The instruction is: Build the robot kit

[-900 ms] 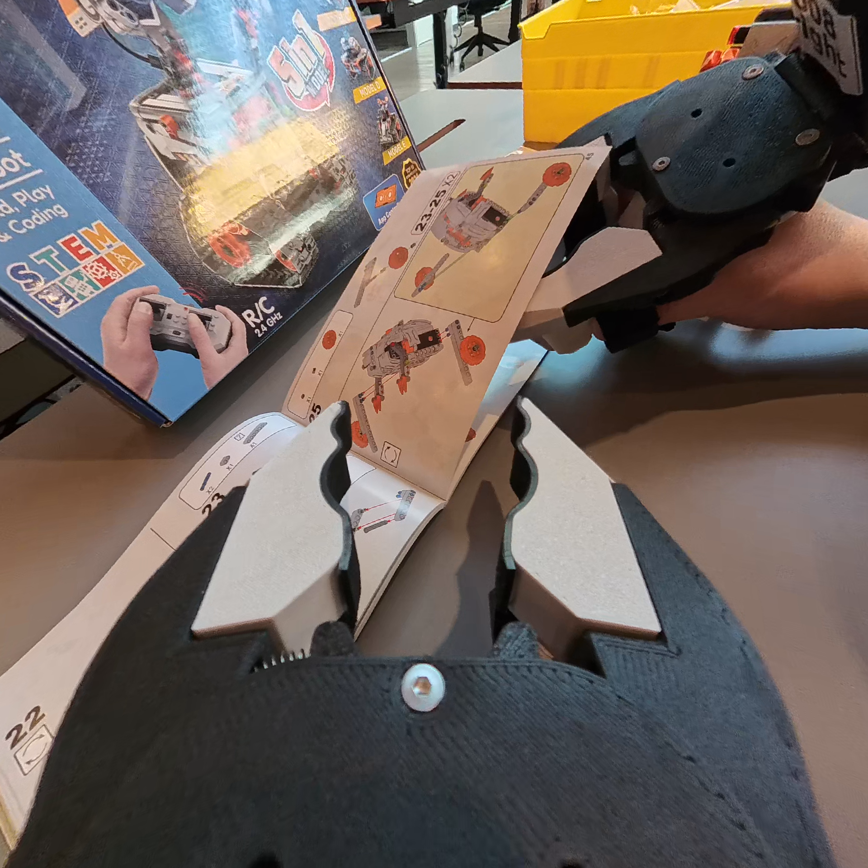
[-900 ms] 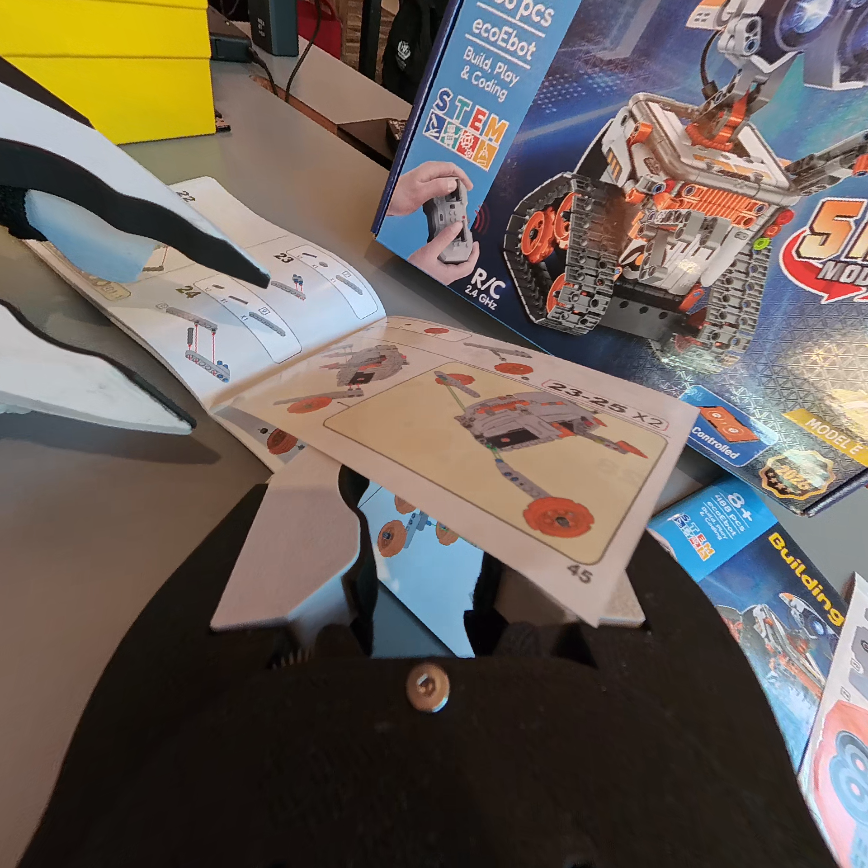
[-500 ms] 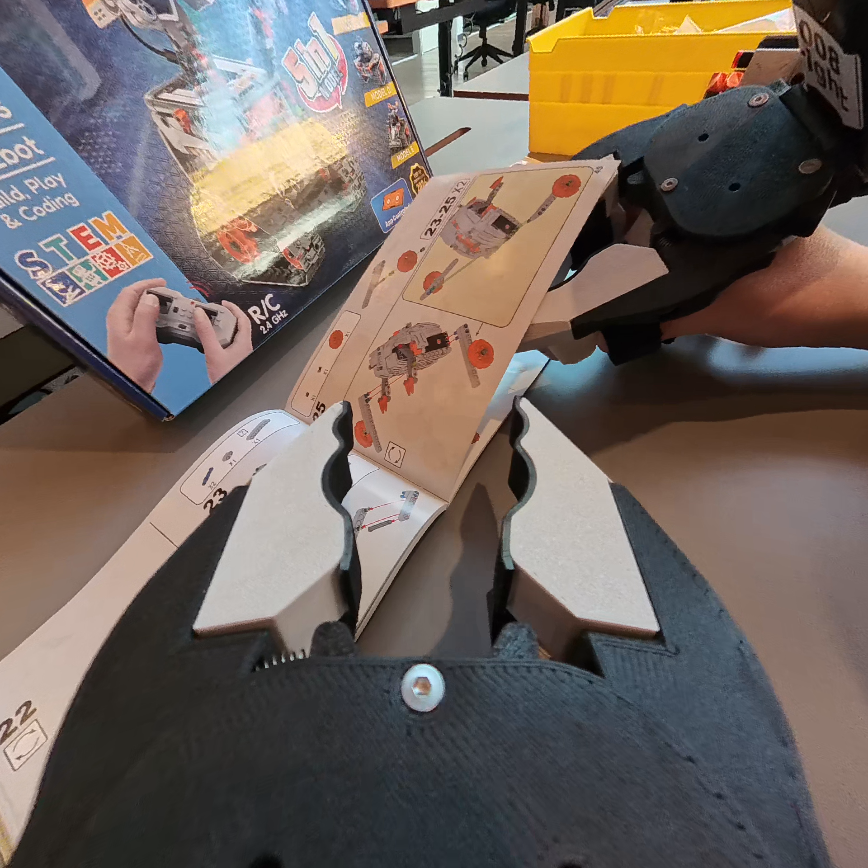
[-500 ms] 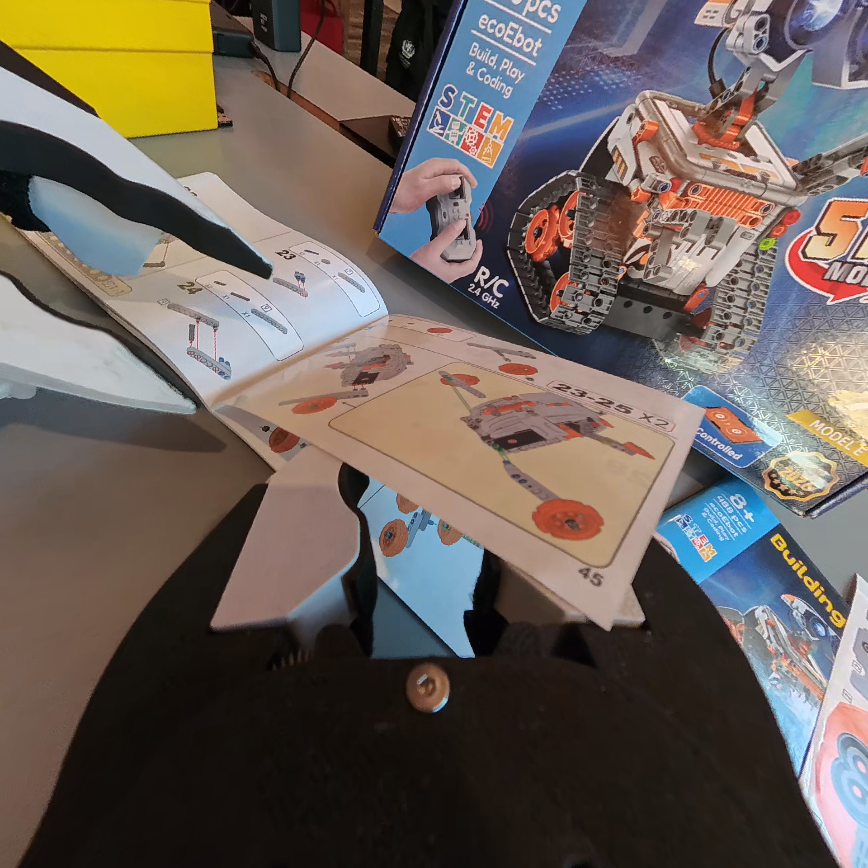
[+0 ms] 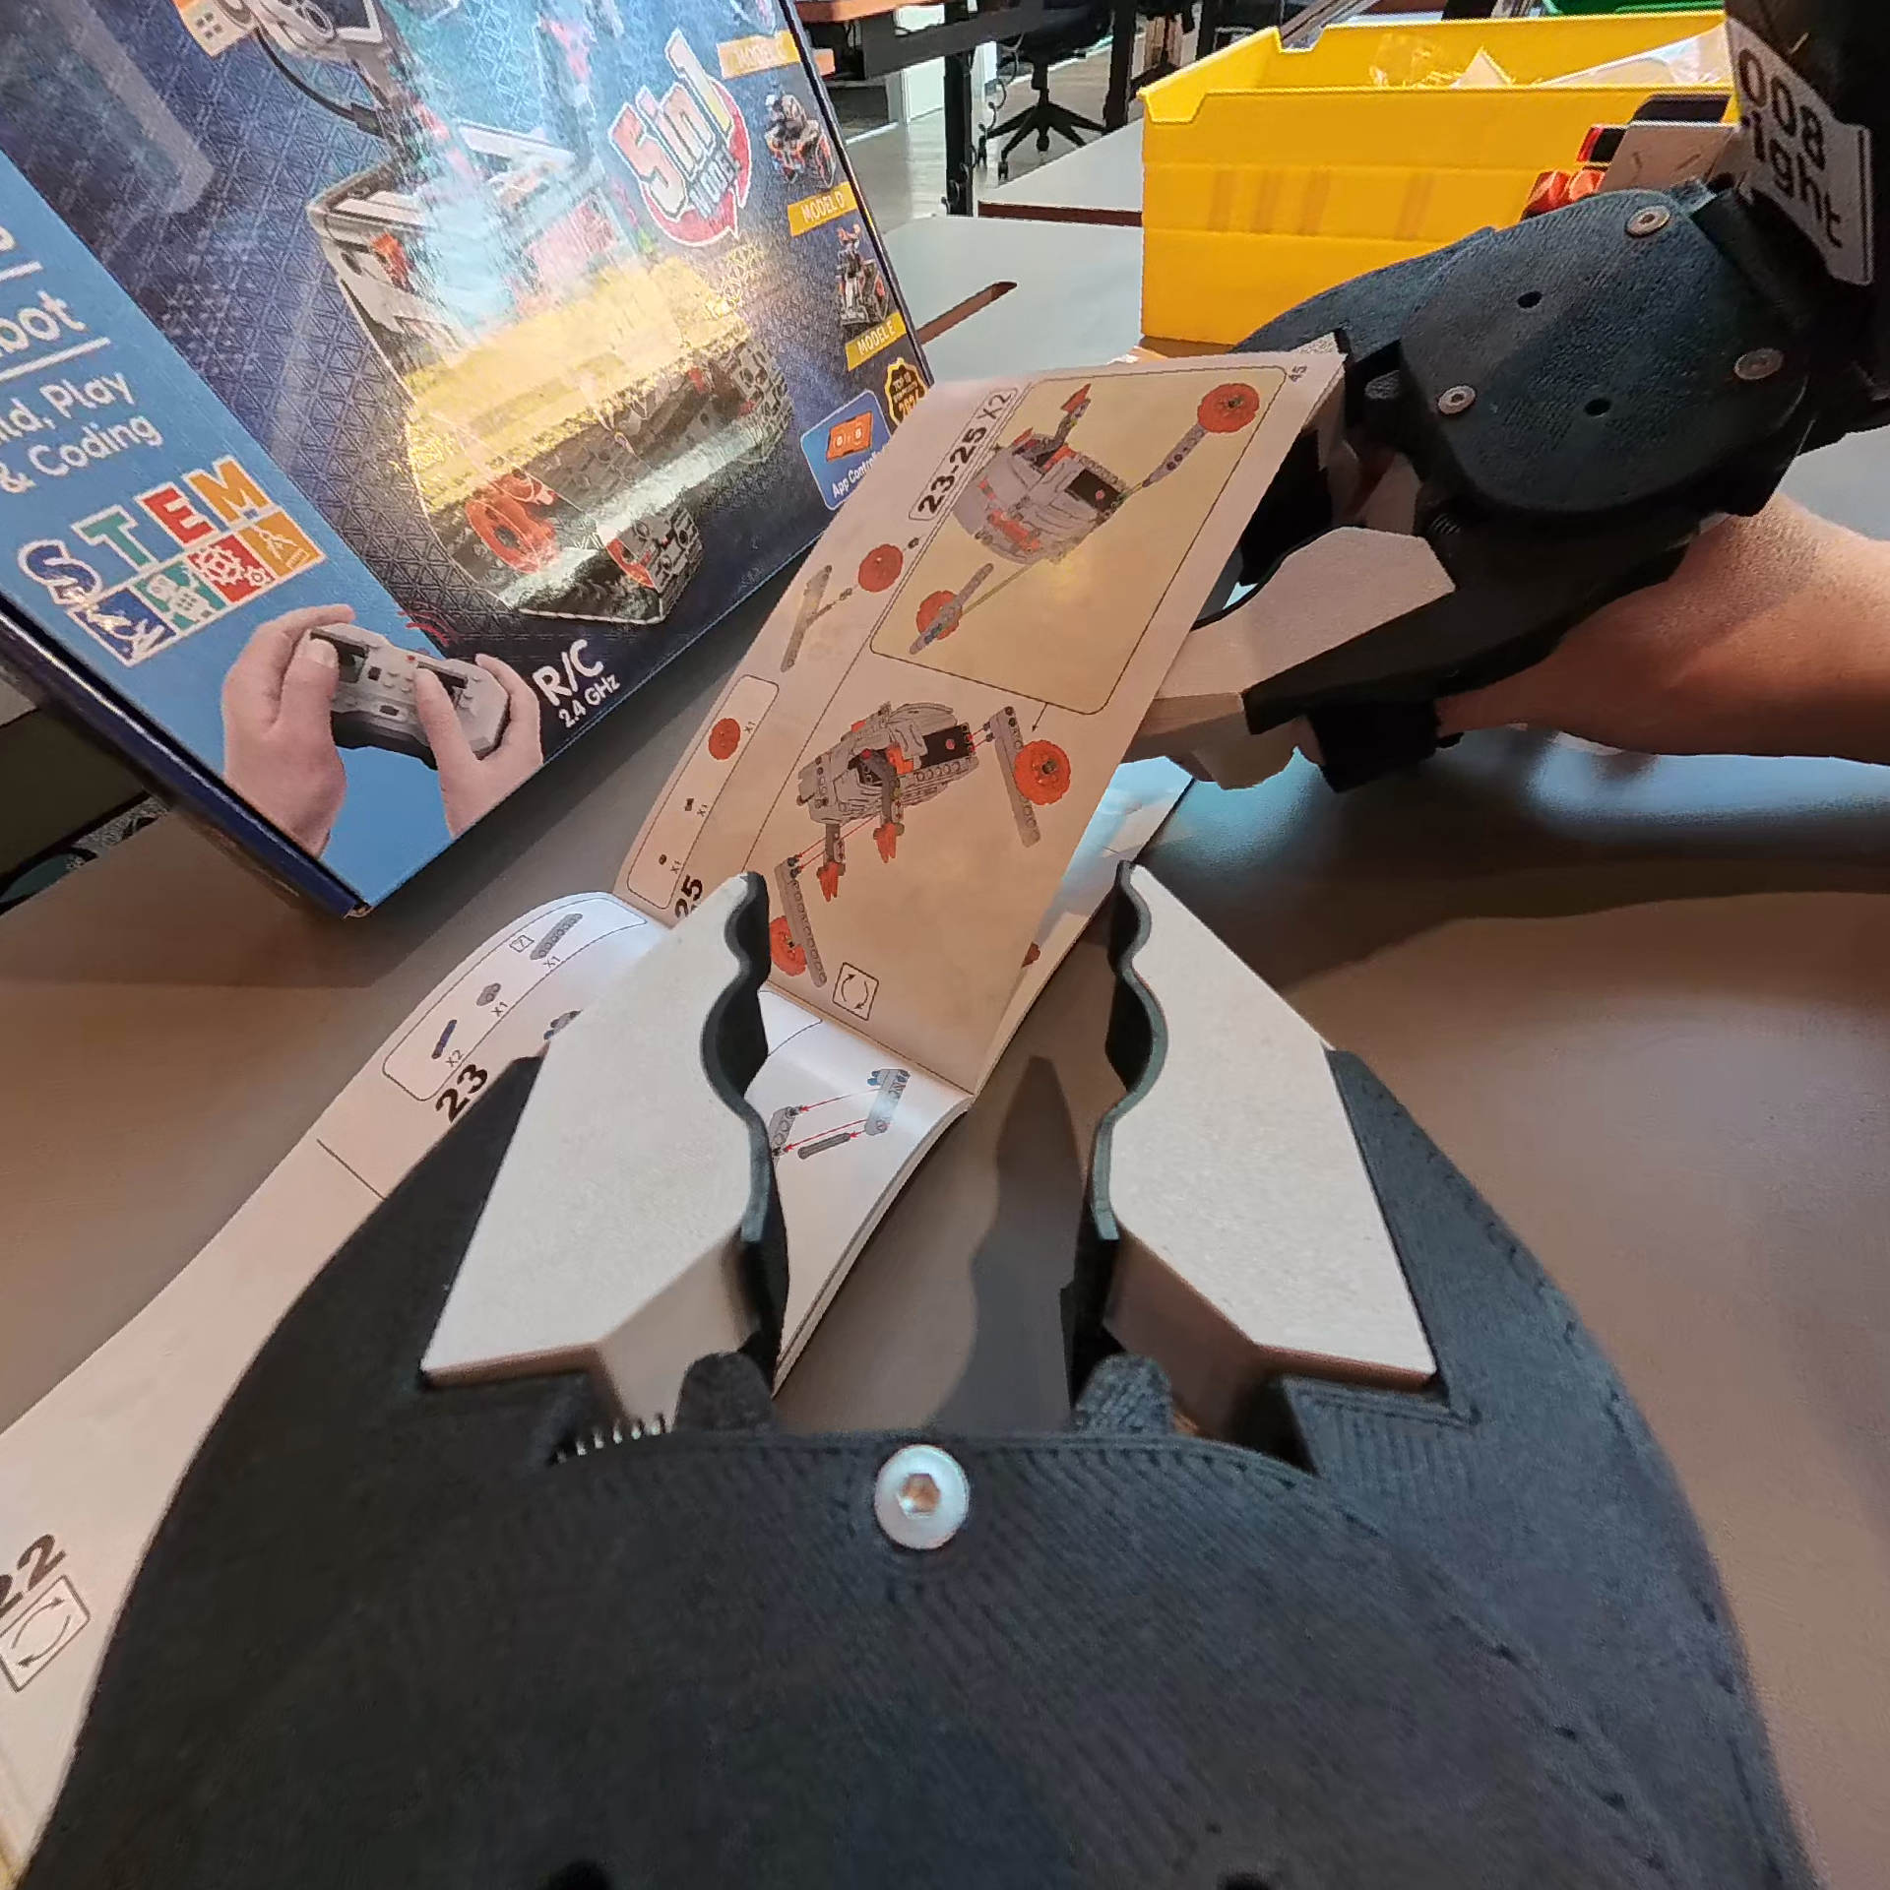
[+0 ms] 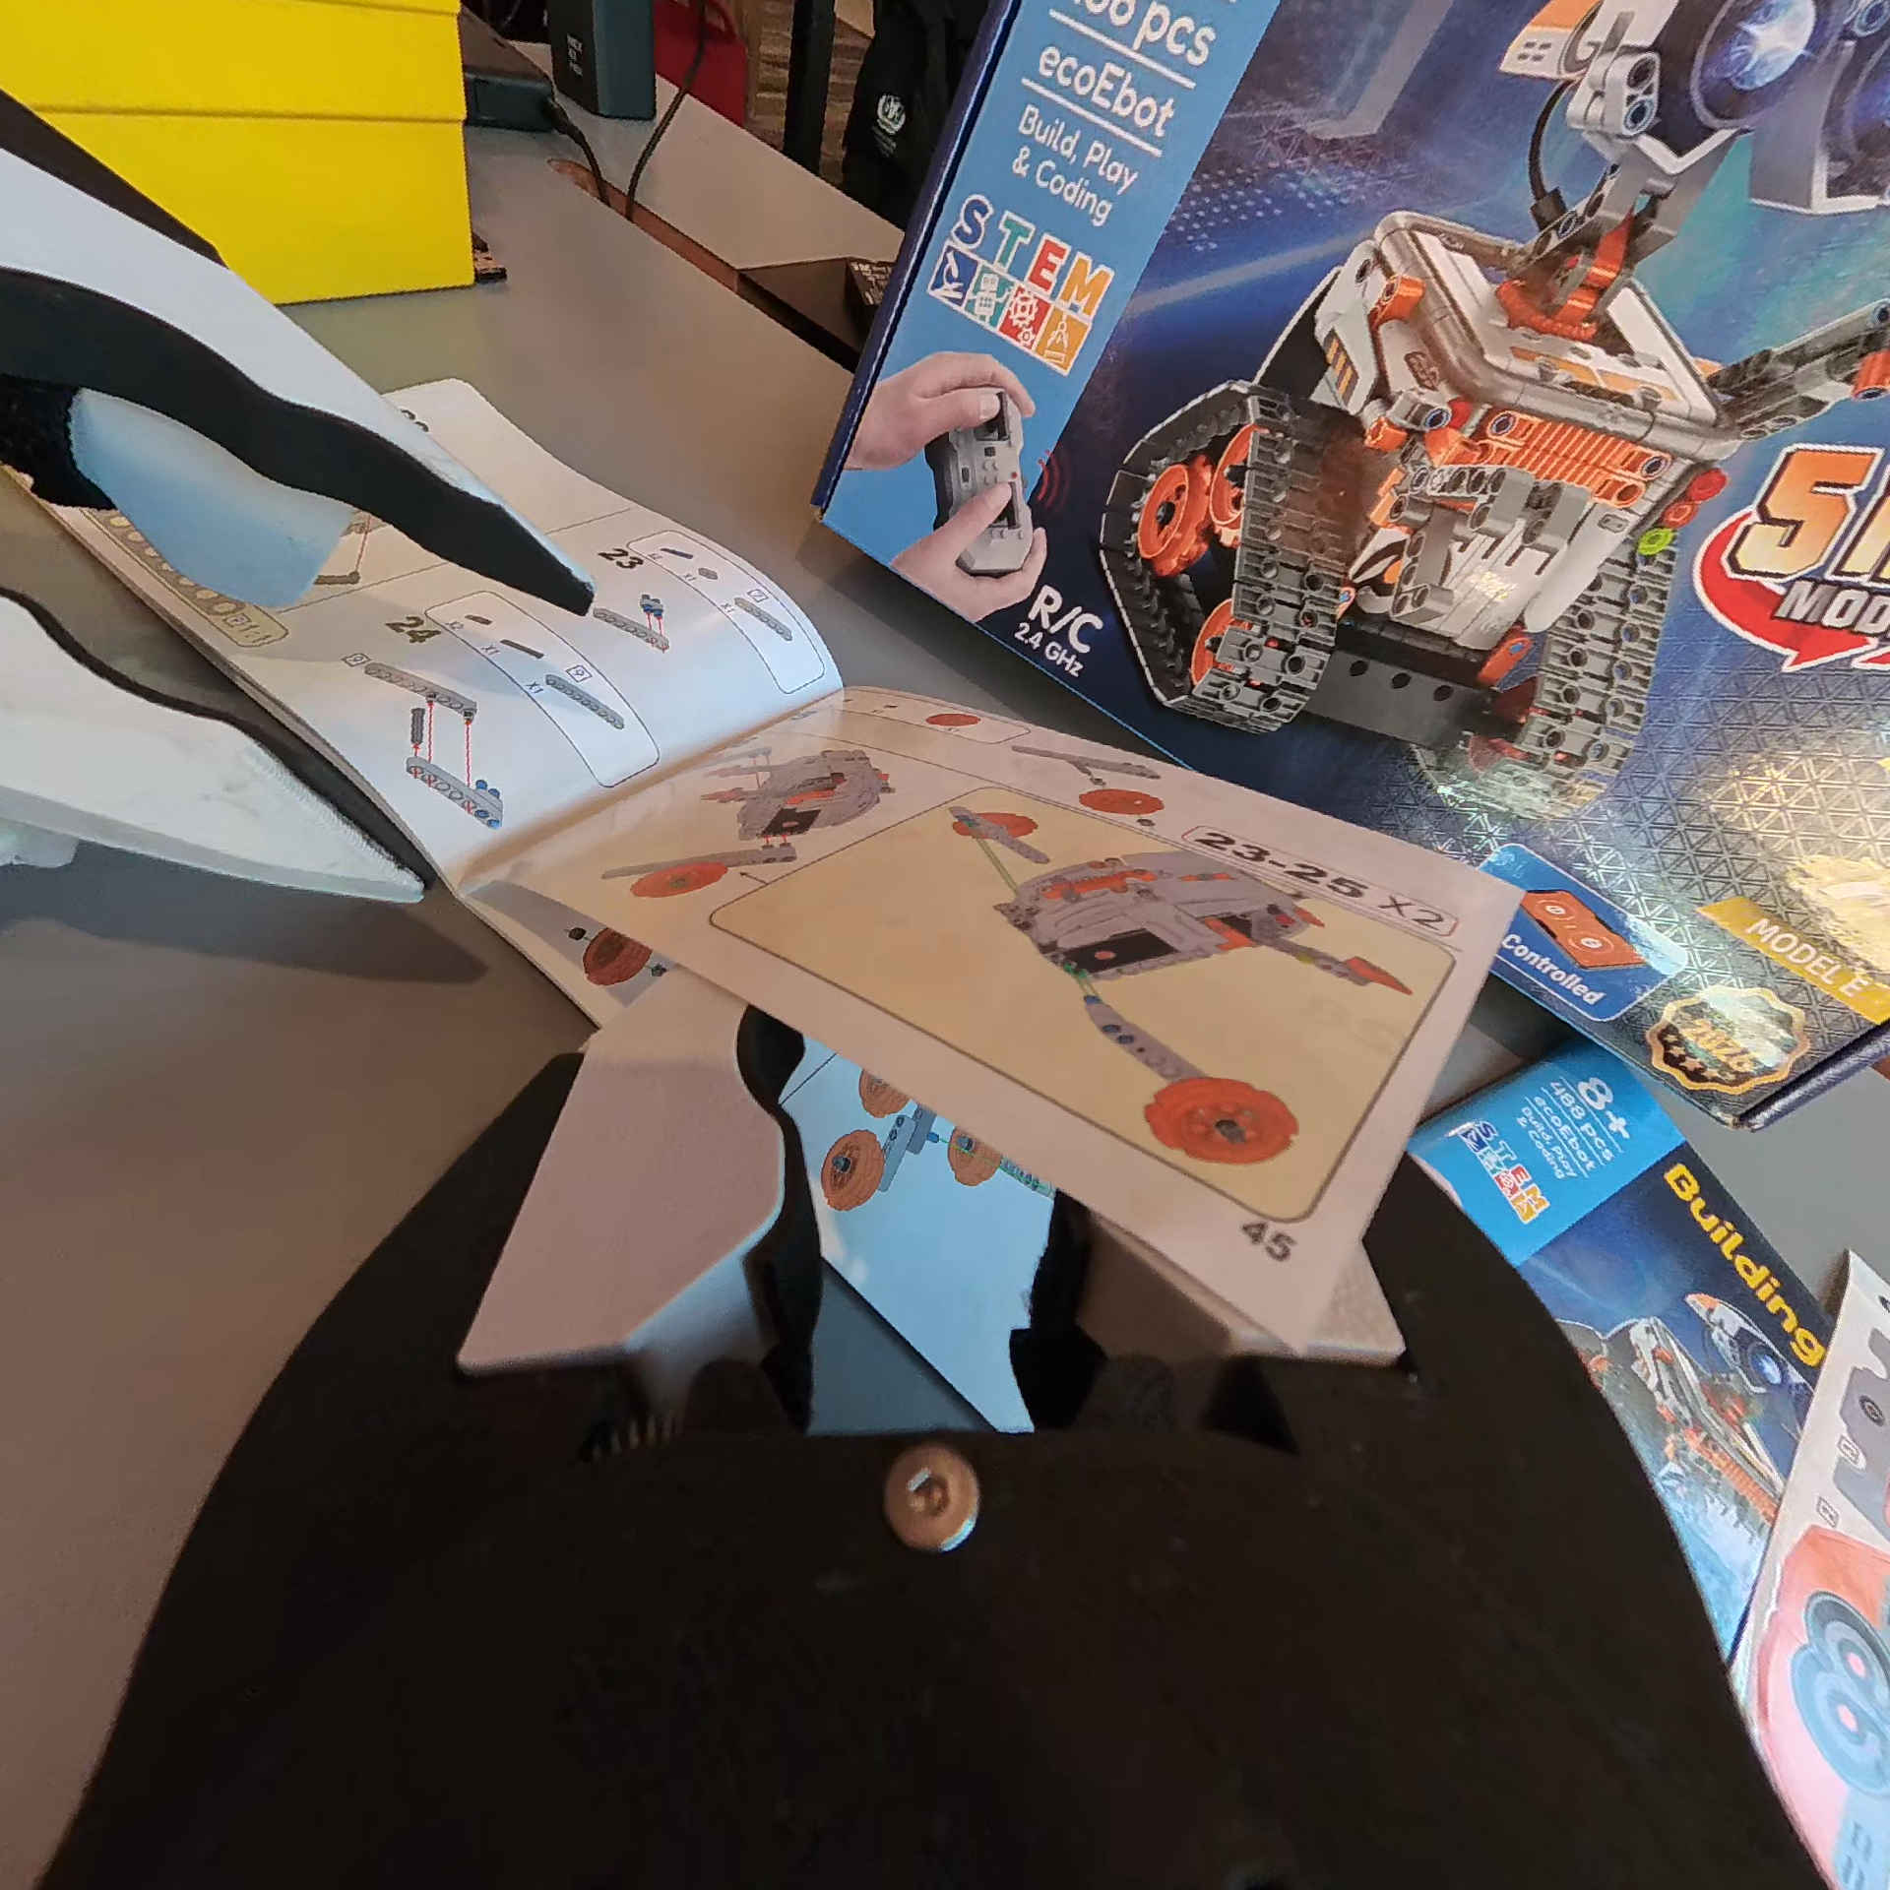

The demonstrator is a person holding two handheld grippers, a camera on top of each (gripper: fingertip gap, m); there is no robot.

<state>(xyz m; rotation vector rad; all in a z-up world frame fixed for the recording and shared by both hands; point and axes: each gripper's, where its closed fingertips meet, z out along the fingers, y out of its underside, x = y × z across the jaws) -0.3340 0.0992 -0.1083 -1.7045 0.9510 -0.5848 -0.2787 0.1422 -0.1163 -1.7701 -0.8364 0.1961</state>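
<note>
We see 1 open booklet (image 5: pixel 900 736) on a grey table (image 5: pixel 1534 1125), and 2 grippers working at it. The left gripper (image 5: pixel 936 1033) sits low over the spine end with its jaws spread apart and nothing between them; its left finger (image 5: pixel 634 1125) lies over the flat left-hand pages, its right finger over bare table just beside the booklet's edge. The right gripper (image 5: pixel 1268 614) is at the far corner of 1 lifted page, which curves up off the rest.

The left wrist view shows that gripper from outside, with a hand (image 5: pixel 1688 655) wrapped beneath it, and the page's outer edge running in between its 2 fingers. Whether they pinch the page or it only rests there, we cannot tell: in the right wrist view the page (image 6: pixel 1023 972) lies over the right finger and hides the gap, while the left finger (image 6: pixel 634 1176) shows bare beside it.

Only the right wrist view shows what sits under the lifted page, a glossy blue sheet (image 6: pixel 920 1227), and 2 more printed leaflets (image 6: pixel 1657 1330) at the right edge. There the left gripper (image 6: pixel 491 726) enters from the left, 2 fingers spread over the pages.

Both views show 1 big blue toy box (image 5: pixel 409 409) propped behind the booklet and 1 yellow bin (image 5: pixel 1381 174) farther back.
</note>
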